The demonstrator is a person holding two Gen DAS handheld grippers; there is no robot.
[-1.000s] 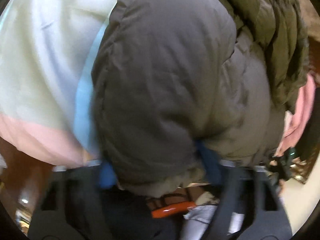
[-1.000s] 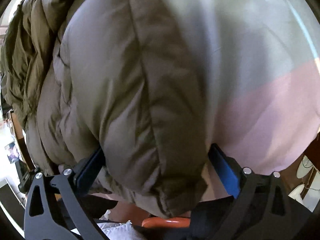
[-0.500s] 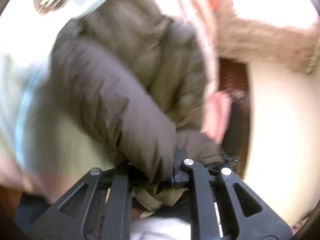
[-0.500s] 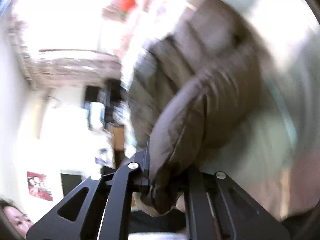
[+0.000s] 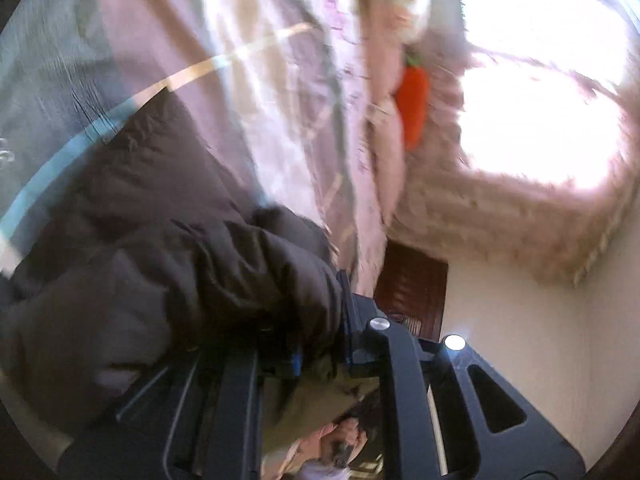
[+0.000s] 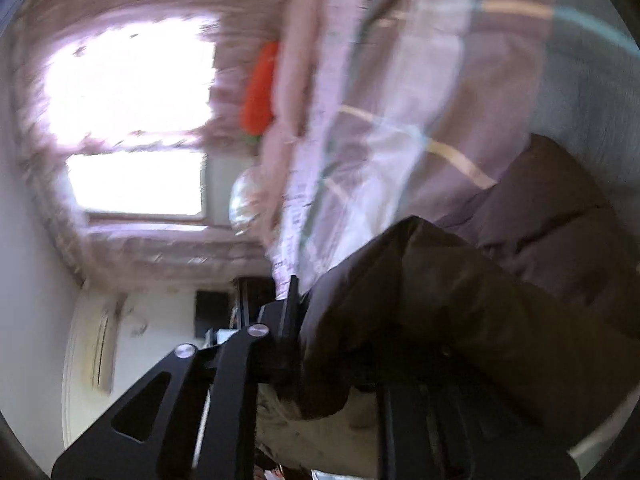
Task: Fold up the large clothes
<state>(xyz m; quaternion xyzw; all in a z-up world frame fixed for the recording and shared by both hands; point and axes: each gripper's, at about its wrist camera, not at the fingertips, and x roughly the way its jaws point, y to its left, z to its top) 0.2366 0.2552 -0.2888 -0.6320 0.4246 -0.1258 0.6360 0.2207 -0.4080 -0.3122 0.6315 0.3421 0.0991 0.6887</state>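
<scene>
A puffy dark brown down jacket point(image 5: 180, 248) fills the lower left of the left wrist view. My left gripper point(image 5: 320, 332) is shut on a fold of it, with the fabric bunched between the black fingers. In the right wrist view the same jacket point(image 6: 460, 300) covers the lower right. My right gripper point(image 6: 340, 344) clamps its edge while the jaws are opening slightly. The jacket hides that gripper's right finger. Both views are tilted and blurred by motion.
Behind the jacket lies a bed with a pink and white checked cover point(image 5: 280, 100) and a pale sheet with a blue stripe point(image 5: 48, 168). An orange carrot plush point(image 5: 414, 100) sits at the bed's far end near a bright window point(image 6: 132, 92). Dark wooden furniture point(image 5: 412, 288) stands by the wall.
Both grippers closed on the jacket and lifted it off the bed. Both views swung from straight down at the fabric to nearly level, now showing the window and wall.
</scene>
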